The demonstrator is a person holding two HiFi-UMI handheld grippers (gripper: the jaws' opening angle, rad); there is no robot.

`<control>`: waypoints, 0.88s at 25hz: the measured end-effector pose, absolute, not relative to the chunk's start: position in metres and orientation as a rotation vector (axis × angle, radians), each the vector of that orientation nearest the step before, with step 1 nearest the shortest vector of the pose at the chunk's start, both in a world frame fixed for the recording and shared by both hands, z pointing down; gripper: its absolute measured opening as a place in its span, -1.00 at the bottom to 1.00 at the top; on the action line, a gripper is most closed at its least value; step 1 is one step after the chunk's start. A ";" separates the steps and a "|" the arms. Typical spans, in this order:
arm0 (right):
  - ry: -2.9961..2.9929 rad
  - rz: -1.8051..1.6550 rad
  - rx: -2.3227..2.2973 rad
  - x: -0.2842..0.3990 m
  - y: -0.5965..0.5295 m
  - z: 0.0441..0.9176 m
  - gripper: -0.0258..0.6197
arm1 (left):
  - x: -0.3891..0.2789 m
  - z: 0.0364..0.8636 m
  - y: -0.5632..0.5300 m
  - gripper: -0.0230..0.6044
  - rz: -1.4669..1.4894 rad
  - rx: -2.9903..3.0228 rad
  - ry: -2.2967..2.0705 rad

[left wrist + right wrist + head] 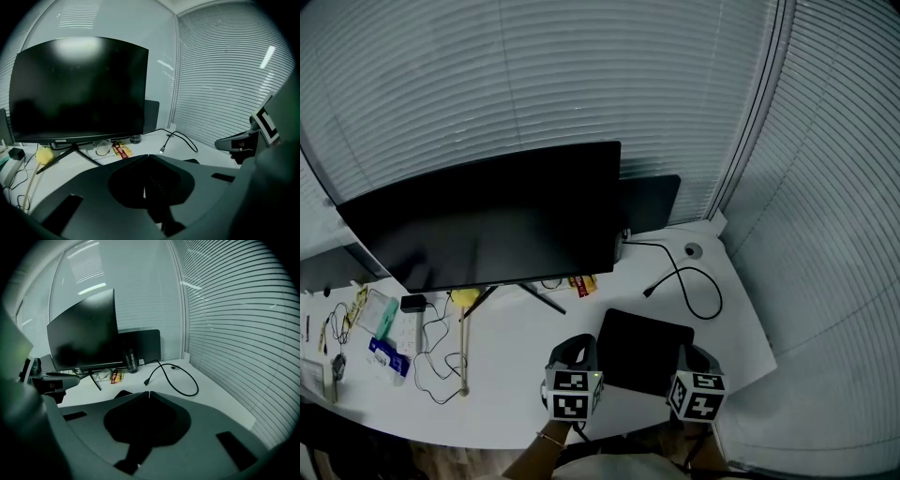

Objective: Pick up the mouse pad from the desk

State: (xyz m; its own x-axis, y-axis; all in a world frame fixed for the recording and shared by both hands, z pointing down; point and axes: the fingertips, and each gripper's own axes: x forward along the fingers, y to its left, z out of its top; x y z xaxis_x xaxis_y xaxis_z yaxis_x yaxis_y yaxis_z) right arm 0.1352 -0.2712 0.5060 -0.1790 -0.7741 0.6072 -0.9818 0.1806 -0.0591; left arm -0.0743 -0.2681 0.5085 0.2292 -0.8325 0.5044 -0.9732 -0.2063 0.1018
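Held low in the head view, side by side and apart: dark grey plastic left gripper (575, 349) and matching right gripper (695, 356), each topped by a white cube with black square markers. Pointed forward, tilted downward. Shut tip to tip on the left, nothing between; shut likewise on the right, empty. Below the left cube, bare left wrist (549, 439) with a thin band.

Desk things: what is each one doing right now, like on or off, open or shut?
Monitor: screen dark.
Mouse pad: lying flat on the desk, not lifted.
Black cable: curled on the desk, plug end loose.
Blinds: closed.
Left gripper: shut, empty.
Right gripper: shut, empty.
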 end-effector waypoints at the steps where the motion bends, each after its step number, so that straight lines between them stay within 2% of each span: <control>1: -2.010 0.636 1.651 0.137 -0.270 0.509 -0.82 | -0.073 0.511 -0.268 -0.87 0.490 2.108 -1.655; 11: -1.907 0.758 1.673 0.155 -0.247 0.554 -0.82 | -0.057 0.564 -0.248 -0.87 0.622 2.069 -1.535; 22: -1.880 0.832 1.666 0.165 -0.237 0.575 -0.82 | -0.043 0.586 -0.243 -0.87 0.678 2.048 -1.466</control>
State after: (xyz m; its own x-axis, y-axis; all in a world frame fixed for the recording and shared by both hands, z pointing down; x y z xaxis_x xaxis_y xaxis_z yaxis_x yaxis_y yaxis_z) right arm 0.1646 -0.2373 0.5750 -0.1345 -0.6912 0.7100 -0.9903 0.0690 -0.1205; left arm -0.0428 -0.2432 0.5860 0.2863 -0.6889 0.6659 -0.9535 -0.2730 0.1275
